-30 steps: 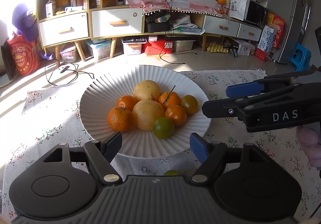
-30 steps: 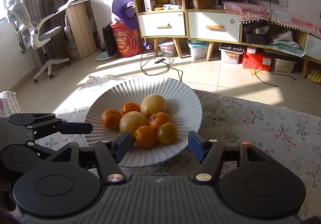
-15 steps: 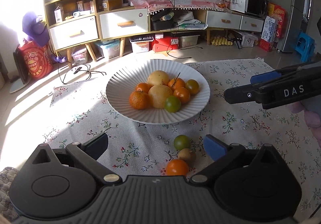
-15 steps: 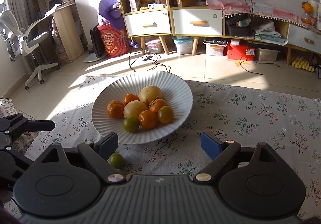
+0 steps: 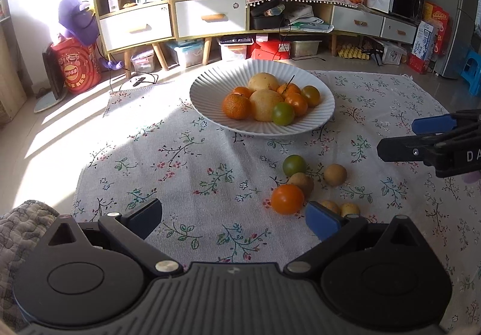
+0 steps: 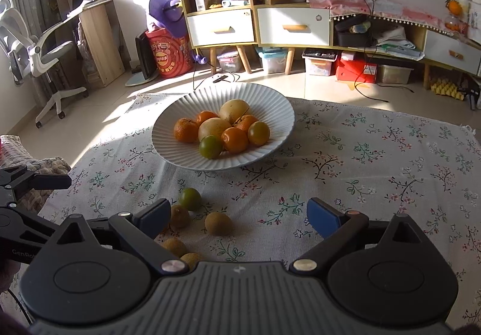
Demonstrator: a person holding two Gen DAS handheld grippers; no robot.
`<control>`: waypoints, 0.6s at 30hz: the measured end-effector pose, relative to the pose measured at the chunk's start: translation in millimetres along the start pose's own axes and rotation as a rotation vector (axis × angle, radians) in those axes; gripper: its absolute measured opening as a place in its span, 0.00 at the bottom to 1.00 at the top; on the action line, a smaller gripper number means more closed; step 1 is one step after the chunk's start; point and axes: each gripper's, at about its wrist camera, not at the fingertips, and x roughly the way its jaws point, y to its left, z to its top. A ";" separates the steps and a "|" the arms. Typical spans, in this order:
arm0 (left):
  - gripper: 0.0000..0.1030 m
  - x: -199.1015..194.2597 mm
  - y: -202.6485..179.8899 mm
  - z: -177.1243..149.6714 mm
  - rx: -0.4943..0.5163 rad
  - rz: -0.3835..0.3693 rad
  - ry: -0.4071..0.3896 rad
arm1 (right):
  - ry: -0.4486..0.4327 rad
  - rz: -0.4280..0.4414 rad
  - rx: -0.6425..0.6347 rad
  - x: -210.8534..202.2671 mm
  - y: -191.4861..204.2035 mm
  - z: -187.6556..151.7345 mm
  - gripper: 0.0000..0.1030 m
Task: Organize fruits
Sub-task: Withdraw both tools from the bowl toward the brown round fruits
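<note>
A white ribbed plate (image 5: 318, 121) (image 6: 279, 112) on the floral cloth holds several oranges, two big yellow fruits and green citrus. Nearer to me, loose fruit lies on the cloth: a green one (image 5: 294, 165) (image 6: 190, 199), an orange one (image 5: 287, 199) and several small brown ones (image 5: 334, 174) (image 6: 218, 223). My left gripper (image 5: 233, 217) stands open and holds nothing; the loose fruit lies by its right finger. My right gripper (image 6: 240, 217) has its jaws opening. One brown fruit lies on the cloth in the gap, untouched. Each gripper also shows at the other view's edge: right gripper (image 5: 421, 139), left gripper (image 6: 36, 181).
The floral tablecloth (image 5: 180, 160) covers the table, with its far edge just behind the plate. A quilted grey cushion (image 5: 18, 223) sits at the near left. Beyond the table are floor, drawer cabinets (image 6: 222, 27) and an office chair (image 6: 39, 46).
Both grippers have drawn back from the plate, which now looks smaller and farther away. Their jaws have spread wider. The loose fruit on the cloth has come into view.
</note>
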 end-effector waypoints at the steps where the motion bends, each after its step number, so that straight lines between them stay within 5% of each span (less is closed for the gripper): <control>1: 0.90 -0.9 0.7 -3.0 -0.010 0.001 -0.003 | 0.000 -0.002 0.004 0.0 -0.4 -3.2 0.94; 13: 0.90 1.0 -0.2 -22.4 -0.026 0.003 0.059 | 0.037 0.000 -0.081 7.1 15.9 -41.8 0.93; 18: 0.90 2.0 -0.2 -27.1 -0.030 0.005 0.058 | 0.049 0.018 -0.125 10.0 22.3 -50.8 0.81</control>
